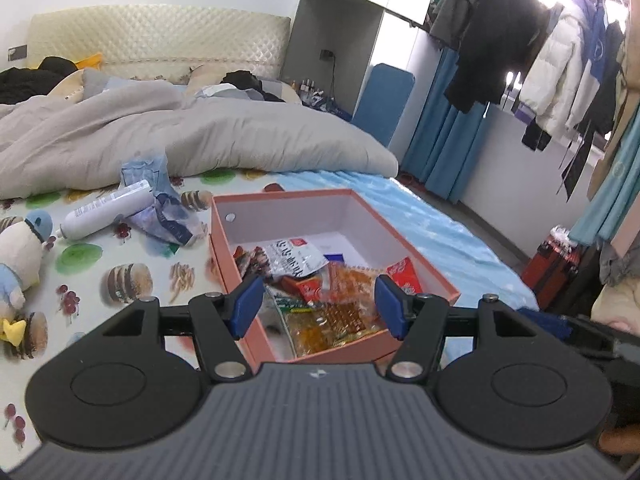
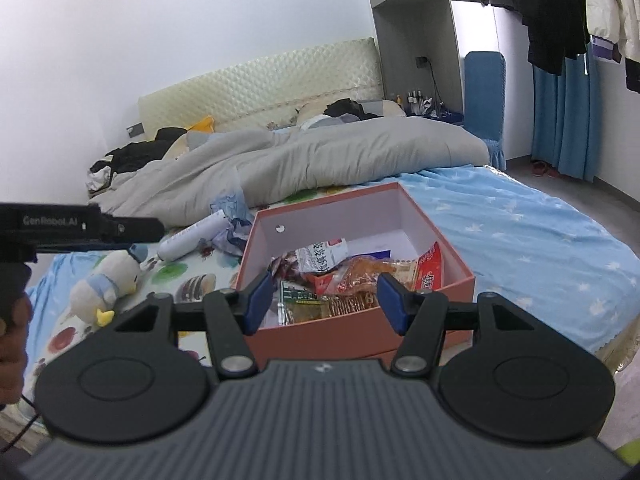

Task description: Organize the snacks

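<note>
Take the pink box (image 1: 340, 216) as your landmark: it sits open on the bed (image 1: 440, 232), its long axis running away from you toward the grey duvet (image 1: 200, 132), one near corner pointing at your claws. Well to the left of the box lies one plush penguin (image 1: 20, 256) on the printed sheet. Between the penguin and the box you have one white tube (image 1: 104, 210) lying on its side, its cap end pointing away from the box, and just beside it a crumpled blue-and-clear wrapper (image 1: 168, 216) near the box's far left corner.

Inside the box, the snack packets (image 1: 332, 296) are heaped at the near end; the far end shows bare floor. You can pick out one white packet with dark lettering (image 1: 294, 260), one red packet (image 1: 404, 276) leaning at the right wall, and several orange and clear ones overlapping too much to count.

Your left claw (image 1: 318, 306) hovers over the near end of the box, spread wide, holding and touching nothing. Your right claw (image 2: 324, 302) hangs over the same near edge, equally spread and holding nothing.
</note>
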### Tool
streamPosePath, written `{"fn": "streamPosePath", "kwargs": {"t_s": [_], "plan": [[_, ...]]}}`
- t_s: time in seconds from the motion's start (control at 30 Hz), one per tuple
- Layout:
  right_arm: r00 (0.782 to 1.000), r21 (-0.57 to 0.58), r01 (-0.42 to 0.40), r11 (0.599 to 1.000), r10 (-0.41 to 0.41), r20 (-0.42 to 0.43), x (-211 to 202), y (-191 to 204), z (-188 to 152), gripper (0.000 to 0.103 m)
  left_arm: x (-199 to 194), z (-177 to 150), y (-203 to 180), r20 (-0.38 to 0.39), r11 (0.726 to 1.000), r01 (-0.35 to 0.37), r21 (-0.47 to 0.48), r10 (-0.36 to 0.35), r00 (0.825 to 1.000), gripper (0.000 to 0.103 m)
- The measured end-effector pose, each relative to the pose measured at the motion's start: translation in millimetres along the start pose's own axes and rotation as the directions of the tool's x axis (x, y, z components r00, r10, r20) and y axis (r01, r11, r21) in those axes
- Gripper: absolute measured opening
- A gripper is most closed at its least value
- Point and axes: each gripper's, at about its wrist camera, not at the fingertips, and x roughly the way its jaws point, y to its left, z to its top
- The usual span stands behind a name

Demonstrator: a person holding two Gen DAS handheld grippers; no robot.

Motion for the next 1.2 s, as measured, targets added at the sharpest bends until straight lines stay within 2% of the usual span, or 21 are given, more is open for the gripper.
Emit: {"fn": "streamPosePath", "kwargs": {"t_s": [0.03,0.1,0.17,0.27,0.33,0.5,0.77,0.9,1.2], "plan": [[1.000,-0.009,0.010,1.000,-0.010,0.001,0.5,0.9,-0.8,0.060,1.3,-1.4,0.0,-0.003,1.000,0.001,0.002,-0.001,1.000,0.069],[1.000,-0.023,0.020,1.000,-0.020,0.010,3.0,1.2,1.3,0.060,3.4,-3.2,1.7,-0.003,1.000,-0.008,0.003,0.008,1.000,0.079],[1.000,-0.015,0.021,1.000,-0.021,0.012,4.9,-0.7,1.7,0.060,4.4,-2.7,2.4,0.011,1.000,-0.023,0.003,0.023,1.000,0.094],[0.999,0.002,0.040,0.999,-0.040,0.002,10.3,-5.3,1.6,0.063,5.8,-1.7,1.9,0.014,0.999,-0.038,0.018,0.038,0.999,0.101],[0.999,0.026,0.051,0.998,-0.051,-0.006,13.7,-9.2,0.3,0.102,8.2,-1.7,2.0,0.006,0.998,-0.061,0.024,0.061,0.998,0.103],[0.999,0.061,0.052,0.997,-0.053,0.009,11.7,-14.1,-3.7,0.103,13.9,-3.0,6.9,-0.032,0.999,-0.035,-0.011,0.035,0.999,0.103],[0.998,0.055,0.060,0.997,-0.061,0.014,11.6,-12.8,-2.5,0.103,12.2,-4.7,2.3,-0.025,0.998,-0.059,0.006,0.059,0.998,0.103],[0.997,0.055,0.070,0.996,-0.071,0.018,11.7,-12.4,-2.0,0.103,8.8,-3.8,3.2,-0.006,0.995,-0.104,0.003,0.104,0.995,0.103],[0.997,0.058,0.071,0.996,-0.072,0.014,10.6,-12.4,-1.9,0.103,9.8,-2.9,3.7,-0.017,0.994,-0.114,-0.002,0.114,0.993,0.103]]}}
